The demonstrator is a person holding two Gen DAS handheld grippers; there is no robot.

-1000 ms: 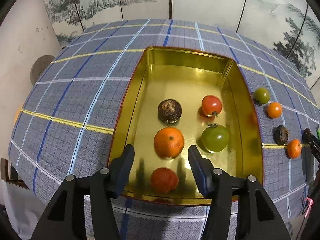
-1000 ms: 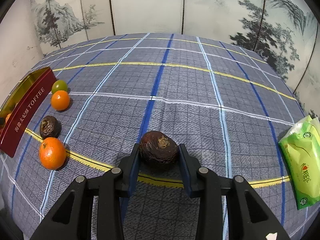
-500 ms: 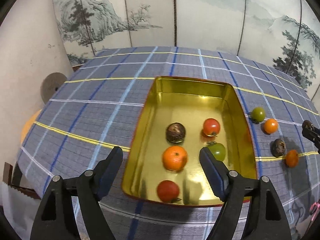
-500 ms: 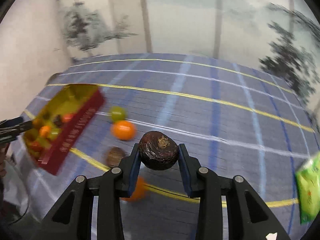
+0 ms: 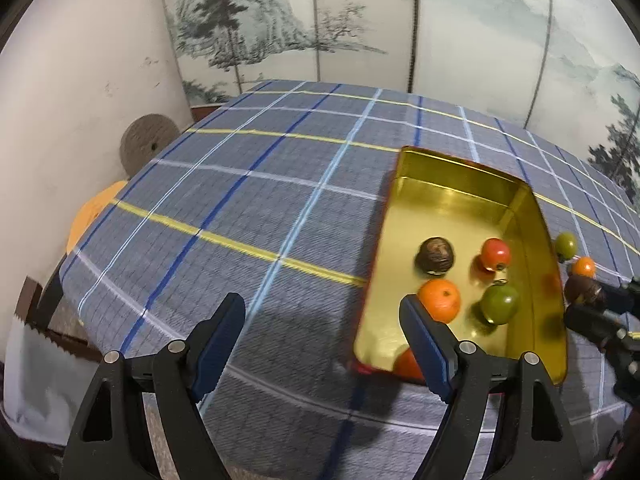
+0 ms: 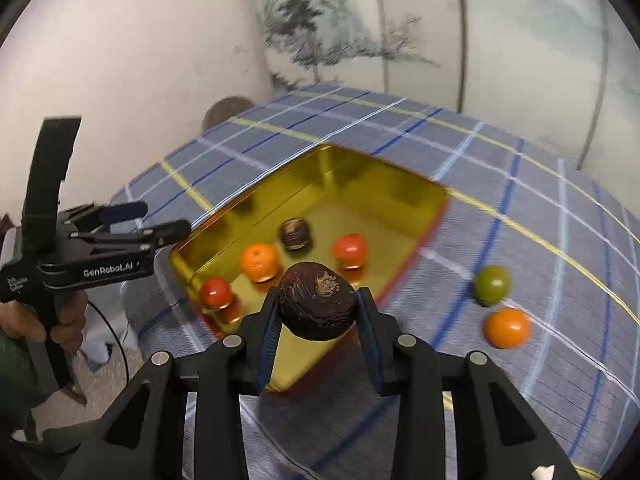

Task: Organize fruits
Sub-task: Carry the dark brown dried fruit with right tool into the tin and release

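My right gripper (image 6: 318, 316) is shut on a dark brown wrinkled fruit (image 6: 317, 306) and holds it in the air over the near edge of the gold tin (image 6: 384, 184). The tin (image 5: 452, 196) holds a brown fruit (image 5: 435, 255), a red tomato (image 5: 495, 254), an orange (image 5: 439, 300), a green tomato (image 5: 500, 304) and a red fruit (image 5: 406, 364). My left gripper (image 5: 320, 340) is open and empty, above the cloth left of the tin. It also shows in the right wrist view (image 6: 144, 224). The right gripper with its fruit shows at the right edge (image 5: 584, 292).
A green tomato (image 6: 492, 285) and an orange (image 6: 506, 327) lie on the checked cloth (image 5: 240, 208) right of the tin. A round disc (image 5: 149, 145) leans on the wall off the table's left edge. A painted screen stands behind.
My right gripper has carried the brown fruit left from the cloth to above the tin. My left gripper has pulled back and swung left, away from the tin.
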